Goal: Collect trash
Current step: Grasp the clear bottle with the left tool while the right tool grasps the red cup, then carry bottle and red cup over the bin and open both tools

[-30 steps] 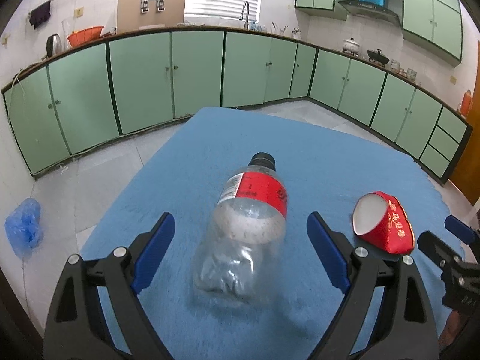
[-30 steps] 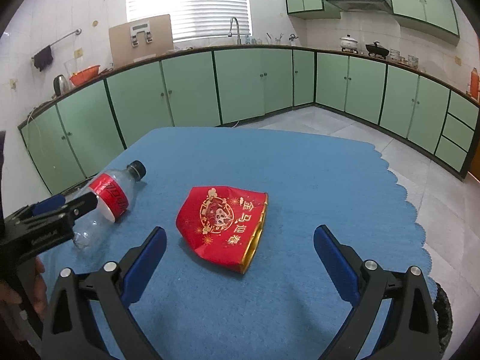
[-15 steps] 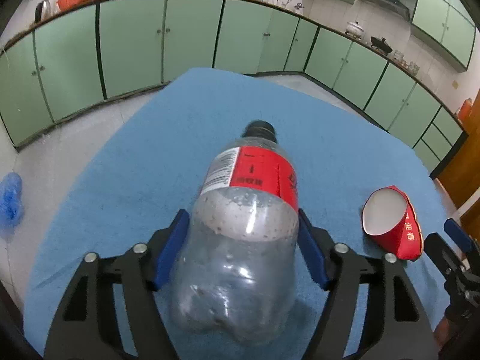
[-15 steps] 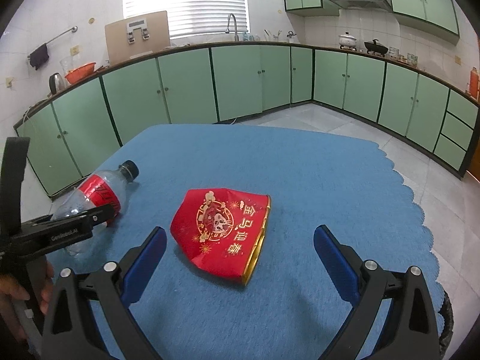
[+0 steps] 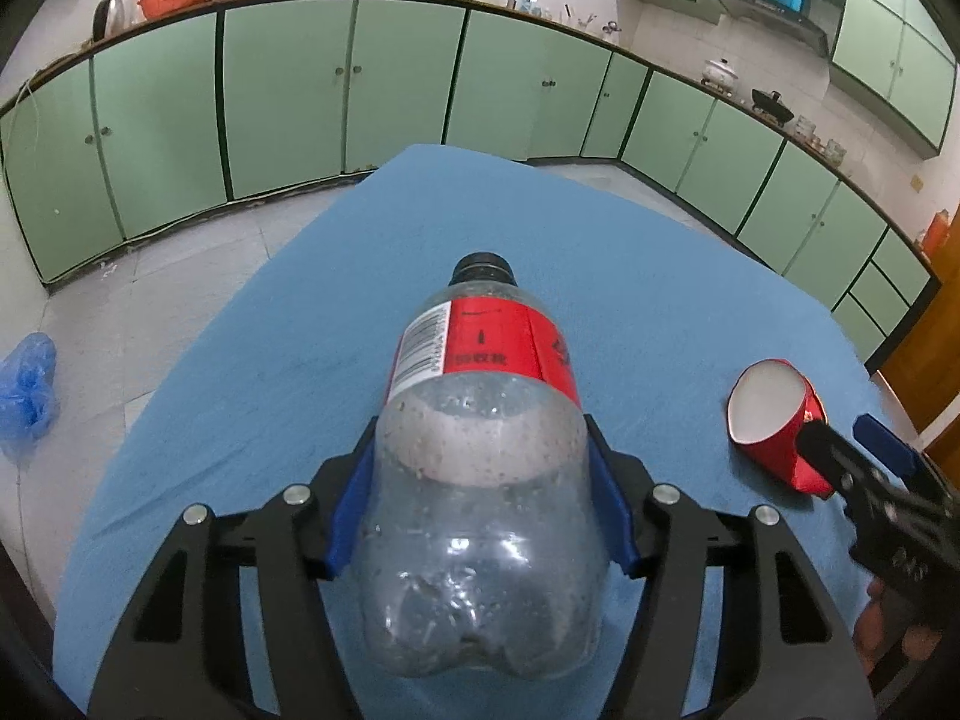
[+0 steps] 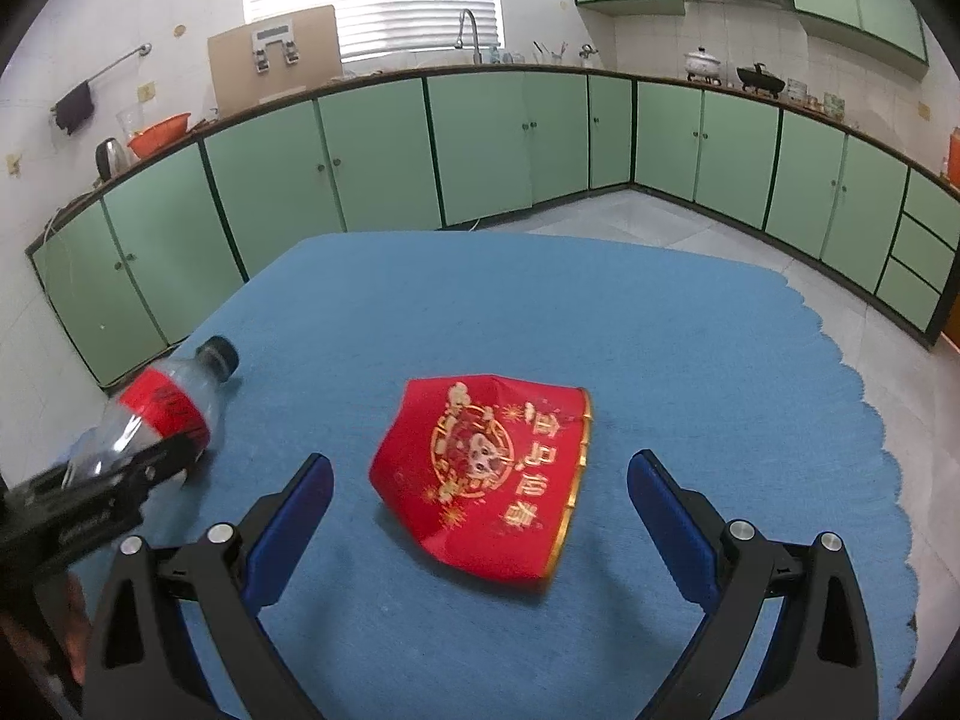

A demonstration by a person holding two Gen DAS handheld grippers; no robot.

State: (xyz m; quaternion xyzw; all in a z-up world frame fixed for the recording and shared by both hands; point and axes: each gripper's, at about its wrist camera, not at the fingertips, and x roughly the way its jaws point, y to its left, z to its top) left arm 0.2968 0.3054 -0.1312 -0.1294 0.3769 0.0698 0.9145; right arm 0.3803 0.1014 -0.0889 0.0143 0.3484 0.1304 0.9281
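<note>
Left wrist view: left gripper [image 5: 480, 516] closing on the plastic bottle [image 5: 480, 480], blue pads against both sides of its clear lower body, cap pointing to frame top, red label mid-frame. This view alone shows the white inside of the crushed red paper cup [image 5: 774, 426] at right, with the right gripper's finger [image 5: 840, 468] crossing its lower edge.

Right wrist view: right gripper [image 6: 480, 510] spread wide, nothing between the pads; the cup [image 6: 486, 480] lies centre frame just ahead of them, gold print and gold rim visible only here. Bottle [image 6: 162, 408] at left edge, left gripper [image 6: 96, 498] a blurred black bar across it.

Surface: blue tablecloth [image 5: 630, 276], scalloped edge at right of the right view. Room: green cabinets [image 6: 360, 162], tiled floor, window blind top centre, blue plastic bag [image 5: 27, 390] on the floor at far left.

Bottle base hides the left gripper's inner pad faces. A hand shows only as slivers at the frame edges.
</note>
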